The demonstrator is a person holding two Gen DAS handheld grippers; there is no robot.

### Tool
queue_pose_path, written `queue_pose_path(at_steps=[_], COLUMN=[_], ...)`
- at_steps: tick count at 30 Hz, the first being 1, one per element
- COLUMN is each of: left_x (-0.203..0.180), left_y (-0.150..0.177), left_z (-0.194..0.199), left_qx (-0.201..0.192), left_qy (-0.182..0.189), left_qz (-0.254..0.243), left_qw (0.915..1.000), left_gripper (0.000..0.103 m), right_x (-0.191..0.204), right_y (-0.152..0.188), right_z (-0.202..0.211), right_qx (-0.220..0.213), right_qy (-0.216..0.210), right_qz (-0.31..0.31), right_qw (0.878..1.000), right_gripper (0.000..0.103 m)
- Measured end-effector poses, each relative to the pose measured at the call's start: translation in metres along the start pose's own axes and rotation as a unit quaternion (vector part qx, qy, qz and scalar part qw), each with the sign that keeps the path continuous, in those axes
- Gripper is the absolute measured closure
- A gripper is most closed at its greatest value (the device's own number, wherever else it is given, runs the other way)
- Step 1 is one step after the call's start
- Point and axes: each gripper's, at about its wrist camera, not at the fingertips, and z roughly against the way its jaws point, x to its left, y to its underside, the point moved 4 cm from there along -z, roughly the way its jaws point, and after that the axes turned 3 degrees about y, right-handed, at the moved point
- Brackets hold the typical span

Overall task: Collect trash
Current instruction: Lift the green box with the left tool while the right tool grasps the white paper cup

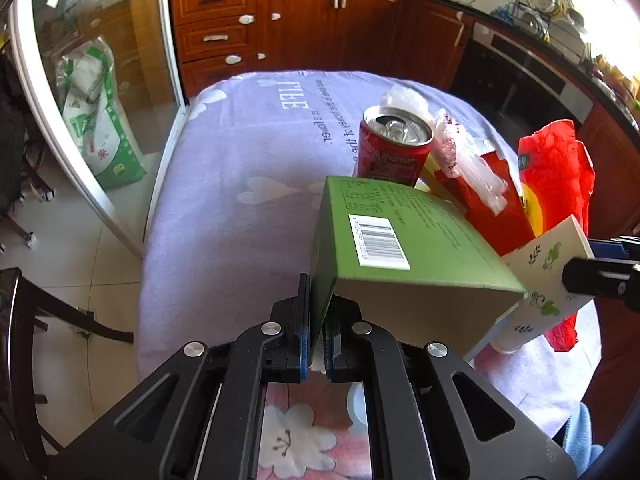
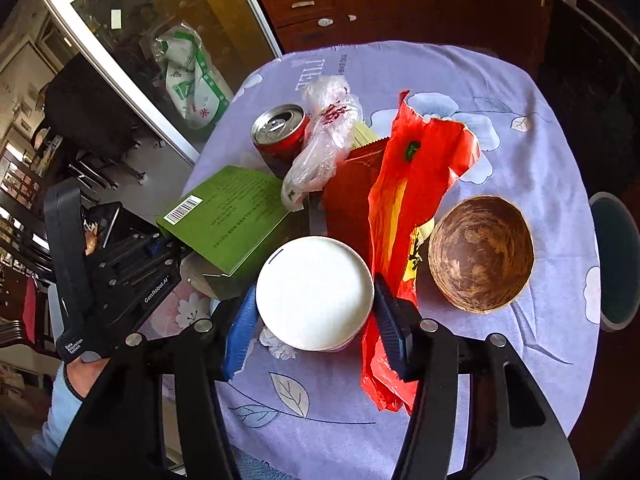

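Note:
My left gripper [image 1: 318, 300] is shut on the near side wall of an open green carton [image 1: 400, 240], which it holds tilted above the purple tablecloth [image 1: 240, 160]. In the right wrist view the left gripper [image 2: 132, 272] sits at the left, at the carton [image 2: 228, 216]. My right gripper [image 2: 314, 288] has its pads against both sides of a white paper cup [image 2: 316, 292], which has a leaf print [image 1: 548, 280]. Behind them stand a red drink can [image 2: 280, 132], a clear plastic bag [image 2: 328, 136] and a red plastic bag [image 2: 404, 200].
A brown bowl [image 2: 480, 254] sits right of the cup, and a crumpled tissue [image 2: 276, 344] lies under it. A dark round bin [image 2: 616, 260] stands past the table's right edge. A dark chair [image 1: 24, 340] and a glass door [image 1: 100, 80] are on the left, with wooden cabinets [image 1: 300, 20] behind.

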Motion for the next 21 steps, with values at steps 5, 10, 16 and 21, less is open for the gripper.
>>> queue_pose_path(at_steps=[5,10,16,21], left_x=[0.001,-0.001,-0.026,-0.064], left_y=[0.005,0.009,0.014,0.023], left_z=[0.026,0.043,0.053,0.045], left_qx=[-0.018,-0.026,-0.021,-0.003], left_qy=[-0.003,-0.002,0.041,0.079], left_qz=[0.013,0.020,0.004,-0.023], left_qw=[0.9997,0.9995,0.9989,0.9966], left_gripper=[0.097,0.097,0.097,0.097], right_x=[-0.002,-0.014,-0.052,-0.107], right_y=[-0.002,-0.002,0.017,0.041], right_z=[0.022,0.040,0.037,0.022], right_qx=[-0.014,-0.027,-0.011,0.014], right_qy=[-0.034,-0.047,-0.038,-0.034], right_qz=[-0.017,-0.031,-0.056,-0.118], right_qw=[0.999,0.998,0.998,0.992], right_gripper=[0.051,0.051,0.050,0.049])
